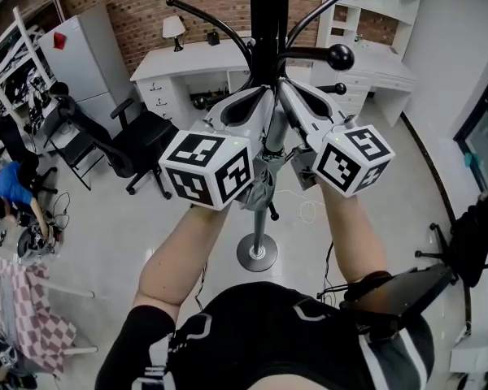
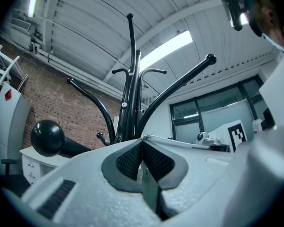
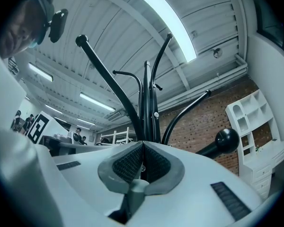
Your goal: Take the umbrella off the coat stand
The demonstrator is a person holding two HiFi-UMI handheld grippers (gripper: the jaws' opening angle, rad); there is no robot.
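Presently held close against the pole of the coat stand [image 1: 266, 23], just above the umbrella [image 1: 263, 181]: folded, grey, hanging down along the pole between the two marker cubes. Clenched on both sides: left gripper [image 2: 142, 142] with pads pressed tip to tip, right gripper [image 3: 142, 144] likewise. Nothing plainly seen between either pair, so probably not yet gripping the umbrella.

Could go wrong by lifting on a poor hold: likely then to slip and drop toward the round base [image 1: 257, 253]. Could also snag on a ball-ended hook [image 1: 340, 56] if pulled sideways rather than up and clear, or rock the stand on its narrow foot.

No container in play; only white shelving [image 1: 366, 2] behind, contents too small to tell.
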